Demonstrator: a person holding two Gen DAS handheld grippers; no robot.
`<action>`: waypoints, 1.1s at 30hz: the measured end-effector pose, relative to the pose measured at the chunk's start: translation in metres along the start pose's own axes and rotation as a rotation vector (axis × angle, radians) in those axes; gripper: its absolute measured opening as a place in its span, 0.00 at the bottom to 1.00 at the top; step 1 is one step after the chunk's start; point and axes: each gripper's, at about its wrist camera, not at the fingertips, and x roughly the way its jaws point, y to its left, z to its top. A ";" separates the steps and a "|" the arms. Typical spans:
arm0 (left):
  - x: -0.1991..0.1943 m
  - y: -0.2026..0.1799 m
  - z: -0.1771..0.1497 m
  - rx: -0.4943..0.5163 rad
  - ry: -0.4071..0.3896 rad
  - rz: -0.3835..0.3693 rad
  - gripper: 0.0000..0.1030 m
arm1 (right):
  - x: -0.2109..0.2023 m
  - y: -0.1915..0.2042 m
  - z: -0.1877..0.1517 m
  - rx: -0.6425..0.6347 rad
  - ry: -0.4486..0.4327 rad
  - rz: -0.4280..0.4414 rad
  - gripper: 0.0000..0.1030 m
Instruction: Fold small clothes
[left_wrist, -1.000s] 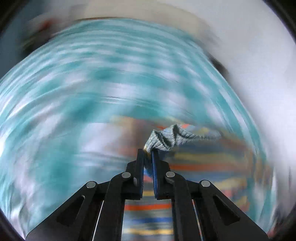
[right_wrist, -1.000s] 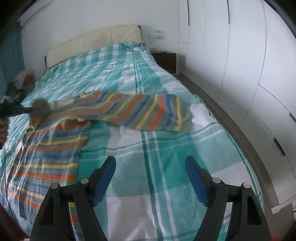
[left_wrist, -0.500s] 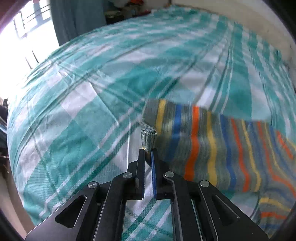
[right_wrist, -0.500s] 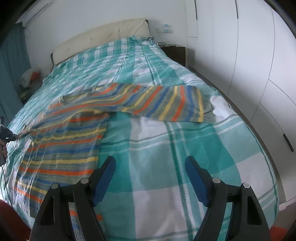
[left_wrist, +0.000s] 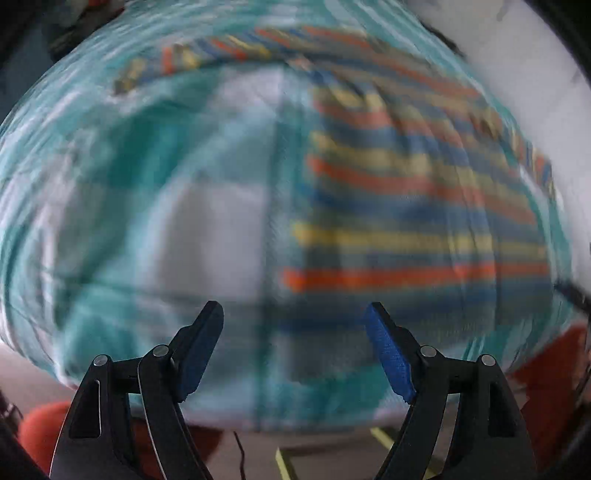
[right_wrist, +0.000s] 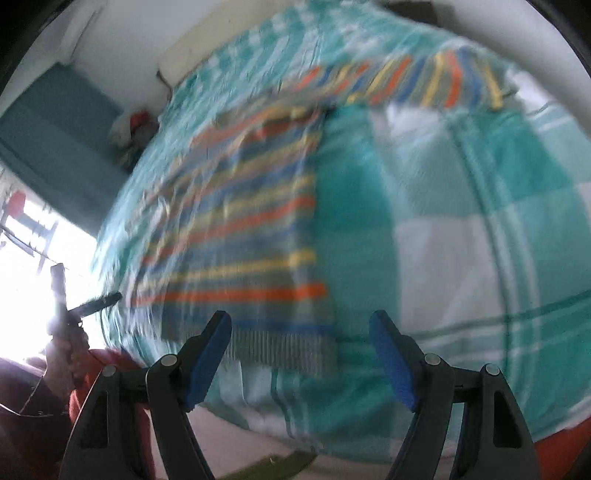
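Both my tools gape empty, the left tool (left_wrist: 293, 350) having just opened with nothing between. Sweater (right_wrist: 240, 236) lies flat on the bed (right_wrist: 461, 221); rushing the hem grab risks pinching bedsheet too.

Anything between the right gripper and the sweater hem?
Nothing visible. The right gripper is open and empty, and the striped sweater lies flat on the plaid bedspread, its ribbed hem showing between the jaws. Blur hides whether they touch it.
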 end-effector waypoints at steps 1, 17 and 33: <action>0.004 -0.004 -0.004 -0.004 0.007 0.003 0.79 | 0.007 0.000 -0.001 -0.005 0.009 0.002 0.74; -0.037 0.025 -0.041 -0.059 0.081 -0.073 0.04 | -0.026 0.028 -0.020 -0.013 0.119 0.081 0.05; -0.090 0.008 -0.049 -0.102 -0.102 0.192 0.89 | -0.004 0.018 -0.036 -0.007 0.101 -0.300 0.49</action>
